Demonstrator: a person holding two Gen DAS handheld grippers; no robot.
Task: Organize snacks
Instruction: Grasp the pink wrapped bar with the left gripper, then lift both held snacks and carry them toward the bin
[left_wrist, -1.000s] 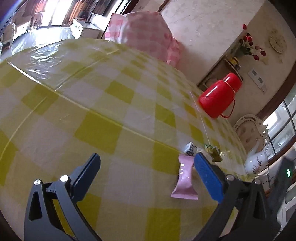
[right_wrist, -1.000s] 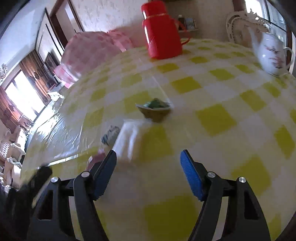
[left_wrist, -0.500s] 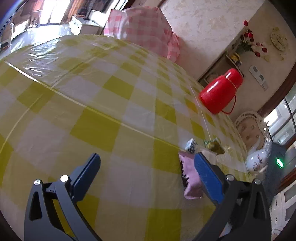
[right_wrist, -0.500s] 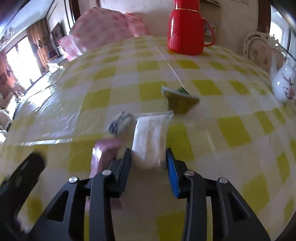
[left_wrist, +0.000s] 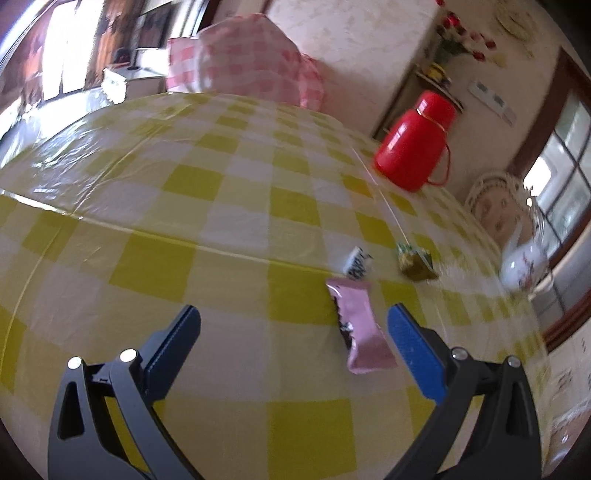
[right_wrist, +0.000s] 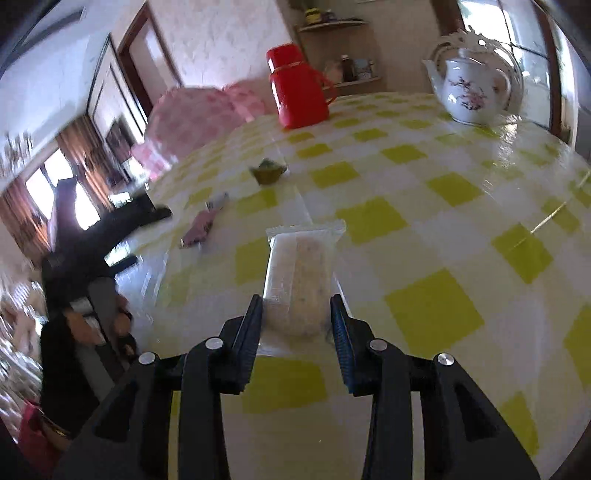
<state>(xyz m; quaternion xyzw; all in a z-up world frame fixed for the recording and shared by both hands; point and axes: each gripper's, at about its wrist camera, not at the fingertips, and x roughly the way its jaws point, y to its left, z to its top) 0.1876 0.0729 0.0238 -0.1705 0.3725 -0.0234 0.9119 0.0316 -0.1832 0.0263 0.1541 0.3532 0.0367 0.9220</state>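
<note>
While left fingers (left_wrist: 293, 334) gape, only the right wrist view shows right fingers (right_wrist: 297, 312) clamping a wafer packet (right_wrist: 301, 273).

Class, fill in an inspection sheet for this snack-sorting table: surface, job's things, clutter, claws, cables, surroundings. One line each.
Surface: round table under a yellow-and-white checked cloth with a glossy clear cover.
Job's things: white wrapped snack bar in the right claw; pink snack packet, small blue-and-white sweet and green-gold packet lying on the cloth.
Clutter: red thermos flask, floral white teapot.
Claws: right claw shut on the bar; left claw open, the pink packet by its right finger.
Cables: nothing seen.
Surroundings: pink checked cover behind the table, wall shelf, windows.
</note>
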